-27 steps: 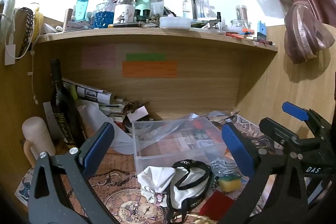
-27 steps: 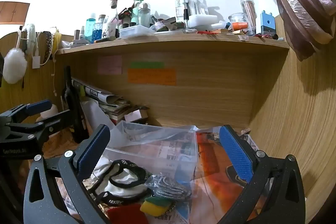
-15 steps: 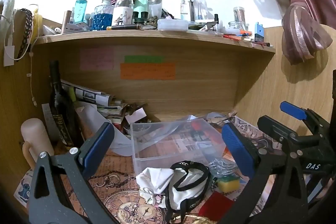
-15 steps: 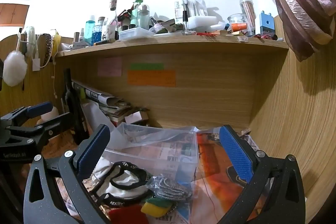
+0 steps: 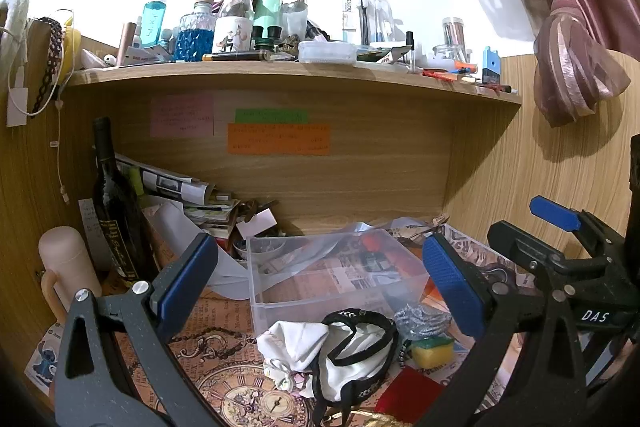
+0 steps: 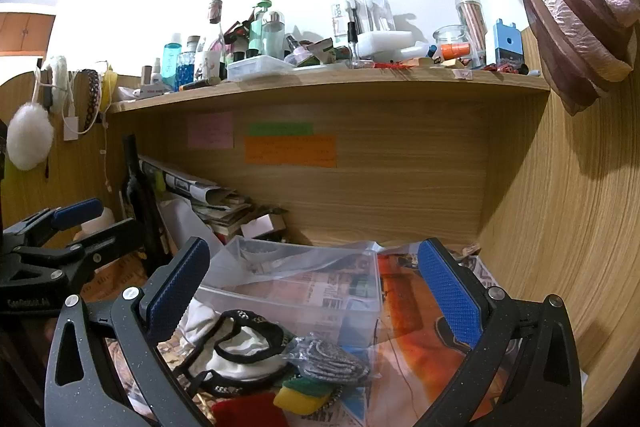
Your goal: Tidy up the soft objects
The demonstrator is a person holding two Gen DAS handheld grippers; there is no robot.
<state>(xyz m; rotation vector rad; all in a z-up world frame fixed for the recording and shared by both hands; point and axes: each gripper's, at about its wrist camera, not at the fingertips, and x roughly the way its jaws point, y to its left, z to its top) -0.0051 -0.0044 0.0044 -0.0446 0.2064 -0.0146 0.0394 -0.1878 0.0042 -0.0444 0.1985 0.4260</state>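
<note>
So both my claws are spread wide with nothing in them, left gripper point(image 5: 320, 279) and right gripper point(image 6: 312, 281) just hanging above the pile. Straight below and between the left one's pads sits the white cloth point(image 5: 294, 341) with the black-trimmed white piece point(image 5: 356, 351) touching its right side, then the grey mesh thing point(image 5: 424, 319), the yellow-green sponge point(image 5: 432, 345) and the red cloth point(image 5: 408, 393) toward the right pad. Just beyond all that is the clear bin point(image 5: 324, 277), and as far as I can tell there's nothing soft in it, only a loose plastic sheet draped over it. So basically nothing's sorted yet, everything soft is left to move, I reckon.
</note>
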